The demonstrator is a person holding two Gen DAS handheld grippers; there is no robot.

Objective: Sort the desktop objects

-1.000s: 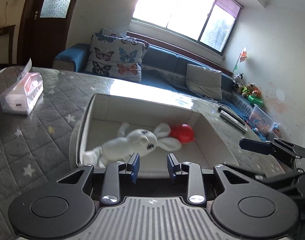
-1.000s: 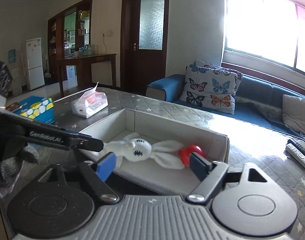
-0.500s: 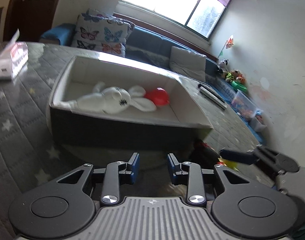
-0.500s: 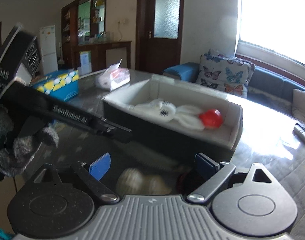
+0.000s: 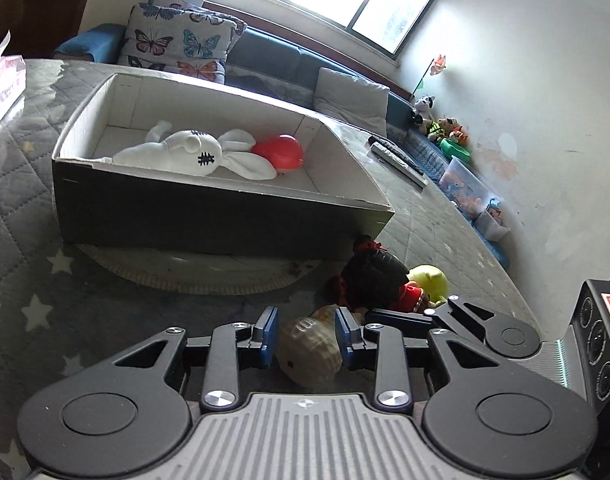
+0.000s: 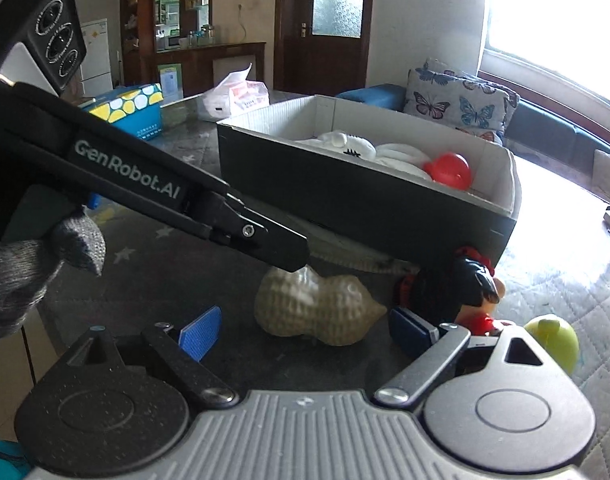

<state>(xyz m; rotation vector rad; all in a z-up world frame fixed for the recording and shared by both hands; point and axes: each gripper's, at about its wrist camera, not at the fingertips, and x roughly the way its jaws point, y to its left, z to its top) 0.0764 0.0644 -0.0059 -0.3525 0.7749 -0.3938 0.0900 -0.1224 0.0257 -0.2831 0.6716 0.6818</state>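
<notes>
- Left wrist view: left gripper point(image 5: 307, 334) has its jaws part open, one on either side of the peanut toy point(image 5: 311, 350). The pads sit just beside the shell; contact cannot be confirmed, and the toy rests on the table, not lifted.
- Right wrist view: right gripper point(image 6: 305, 330) stands wide open and holds nothing. The peanut point(image 6: 319, 306) lies between and just beyond its fingers.
- Key relation: the peanut's long axis runs across the right gripper's line of sight, left to right, with the narrow tip toward the doll point(image 6: 463, 294). Seen from the left gripper, the same axis runs roughly forward along the fingers, so those jaws span the short width. Judgement: the left gripper is the nearer and better placed for the pick.
- Doll and yellow toy point(image 6: 553, 340) lie just to the right of the peanut, on the table near the box corner. The right gripper's right finger is close to the doll; touching or not cannot be told.
- Box point(image 5: 209, 212) sits ahead of both grippers, well within reach. It holds a white rabbit point(image 5: 193, 154) and a red ball point(image 5: 279, 152).
- Judgement: the step in hand is closing on the peanut, then carrying it forward over the near wall of the box. Risk: the rounded shell may slip if gripped off its middle.
</notes>
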